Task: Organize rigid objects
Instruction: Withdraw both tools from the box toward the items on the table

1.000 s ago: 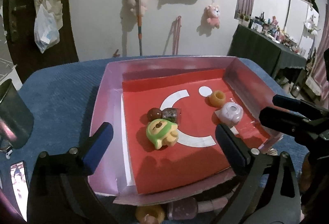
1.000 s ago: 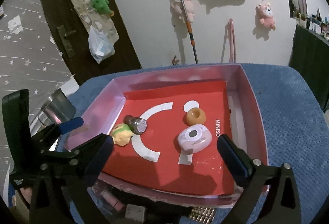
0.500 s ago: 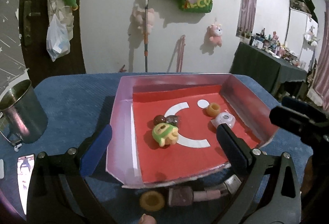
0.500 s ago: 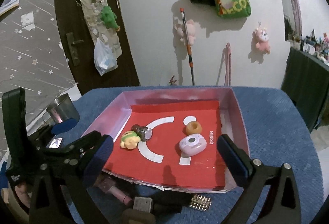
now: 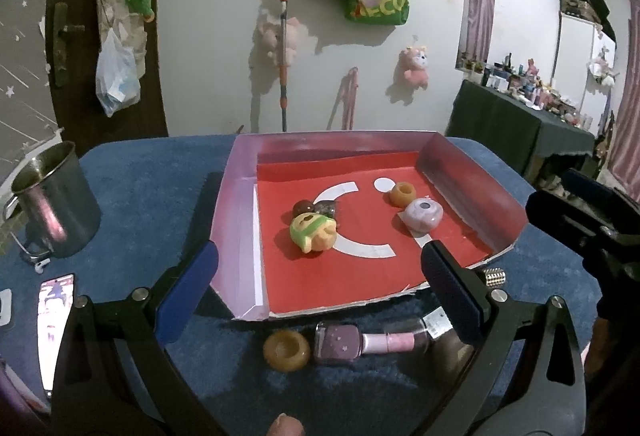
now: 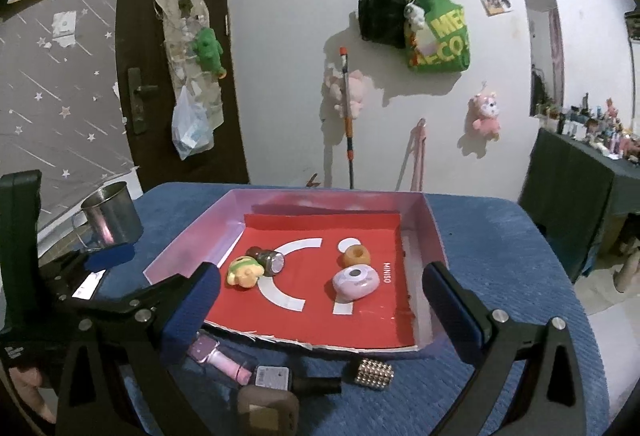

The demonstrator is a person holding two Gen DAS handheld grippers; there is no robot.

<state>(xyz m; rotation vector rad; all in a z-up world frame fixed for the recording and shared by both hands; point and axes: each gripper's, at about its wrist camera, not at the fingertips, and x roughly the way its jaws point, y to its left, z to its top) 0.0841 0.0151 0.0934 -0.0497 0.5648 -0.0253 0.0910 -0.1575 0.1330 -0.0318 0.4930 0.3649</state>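
Observation:
A pink-walled box with a red floor [image 5: 240, 195] [image 6: 192, 232] holds a green-and-yellow toy [image 5: 312, 234] [image 6: 244, 272], a dark bottle [image 5: 320, 207] [image 6: 268, 260], an amber ring [image 5: 402, 192] [image 6: 354, 256] and a lilac round case [image 5: 422, 213] [image 6: 356, 282]. On the blue cloth in front of the box lie another amber ring [image 5: 286, 350], a pink nail polish bottle [image 5: 352, 342] [image 6: 216, 354], a dark bottle [image 6: 296, 380] and a silver bead cube [image 5: 494, 278] [image 6: 372, 374]. My left gripper [image 5: 318, 290] and right gripper [image 6: 322, 310] both hang open and empty above these loose things.
A steel mug [image 5: 56, 199] [image 6: 112, 218] stands on the blue table at the left, with a phone [image 5: 54, 316] lying near the front left edge. A dark side table with small items [image 5: 520, 127] stands to the right.
Both grippers have drawn back and risen from the box. The loose things in front of the box have come into fuller view. Nothing was grasped.

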